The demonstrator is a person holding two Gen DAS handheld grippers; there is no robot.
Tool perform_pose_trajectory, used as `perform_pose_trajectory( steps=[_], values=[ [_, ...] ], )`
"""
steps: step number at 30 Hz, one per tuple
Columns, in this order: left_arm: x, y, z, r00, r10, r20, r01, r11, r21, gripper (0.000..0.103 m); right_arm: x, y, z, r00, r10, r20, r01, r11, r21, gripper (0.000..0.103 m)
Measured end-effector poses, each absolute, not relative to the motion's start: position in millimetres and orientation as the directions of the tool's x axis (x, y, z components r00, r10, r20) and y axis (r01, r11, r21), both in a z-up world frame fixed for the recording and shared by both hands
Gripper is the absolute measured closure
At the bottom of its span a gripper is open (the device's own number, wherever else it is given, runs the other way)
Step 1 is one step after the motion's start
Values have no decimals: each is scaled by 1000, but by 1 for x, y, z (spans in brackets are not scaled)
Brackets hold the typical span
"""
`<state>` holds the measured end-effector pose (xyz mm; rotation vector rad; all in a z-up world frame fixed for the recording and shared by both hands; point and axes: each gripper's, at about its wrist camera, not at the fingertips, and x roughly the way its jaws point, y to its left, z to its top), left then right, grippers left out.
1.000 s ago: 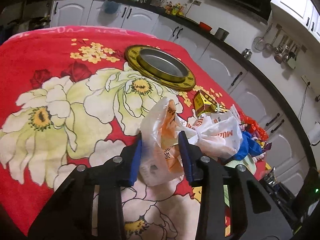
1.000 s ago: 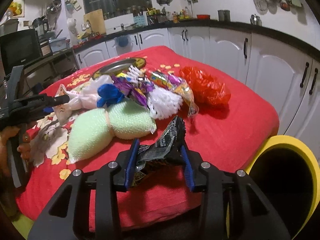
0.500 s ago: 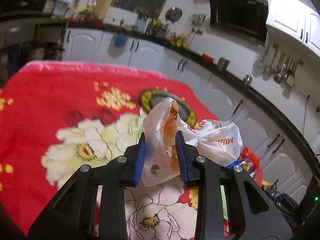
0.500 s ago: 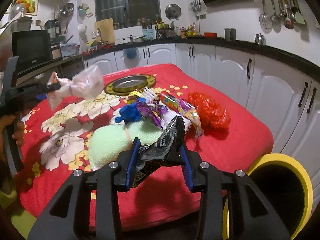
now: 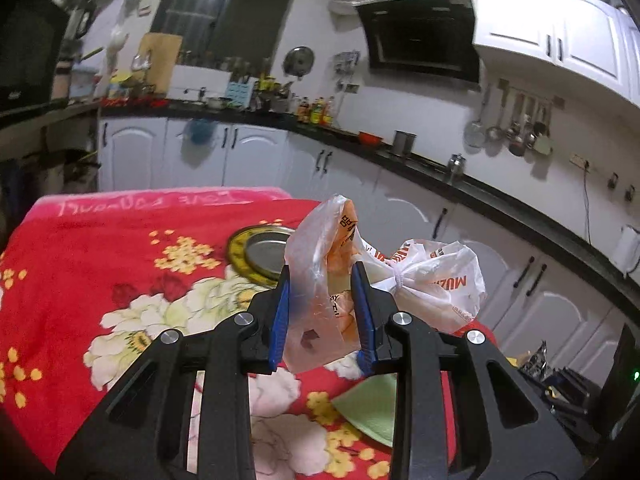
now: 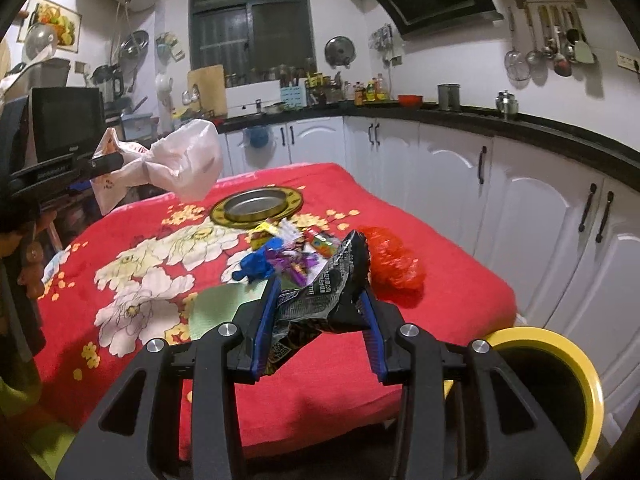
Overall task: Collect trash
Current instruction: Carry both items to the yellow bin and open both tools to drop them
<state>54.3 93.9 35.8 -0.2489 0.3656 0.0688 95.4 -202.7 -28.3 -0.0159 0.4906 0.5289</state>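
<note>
1. We are gripping a knotted white plastic bag [image 5: 420,280] in the left gripper [image 5: 322,312]; its blue fingers [image 5: 280,316] are clamped on the bag's loose translucent end, and the knot and the printed bulge are hanging out to the right of the fingertips.

2. We are gripping a crumpled dark snack wrapper [image 6: 320,300] in the right gripper [image 6: 318,320]; those fingers are pressed onto it from both sides, its torn top sticking up past the tips.

3. What is changing: a second ago the bag was lying on the red flowered blanket [image 5: 100,264] beside the pile, and now we are carrying it clear above the cloth. In the right wrist view it is hanging in the air, up and far to the left of our right fingers. The left jaws narrowed a little over that second and are now steady on the plastic.

4. The wrapper is rising too: earlier it sat low against the blanket, and now more of the table is showing beyond the right fingertips.

5. For the task, we judge that both pieces are picked up and the step in hand is the carry. The yellow-rimmed bin [image 6: 576,364] is standing low and to the right of the right fingers, so the wrapper is nearer to it than the bag.

6. The remaining trash is lying just ahead of the right fingertips: a red plastic bag [image 6: 394,264], a blue scrap [image 6: 260,266], colourful wrappers [image 6: 298,254] and a pale green sheet [image 6: 218,308]. The round metal tray [image 6: 256,206] is sitting farther out.
</note>
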Motion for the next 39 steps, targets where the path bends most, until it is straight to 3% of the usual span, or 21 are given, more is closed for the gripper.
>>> perform_pose_trajectory(
  steps=[18, 39],
  values=[
    [76, -4, 23, 909, -116, -401, 75, 990, -116, 81, 89, -289, -14, 862, 299, -409, -282, 954, 103, 66],
    [119, -116, -16, 834, -200, -514, 246, 969, 21, 80, 88, -370, -51, 861, 143, -488, -107, 989, 100, 66]
  ],
)
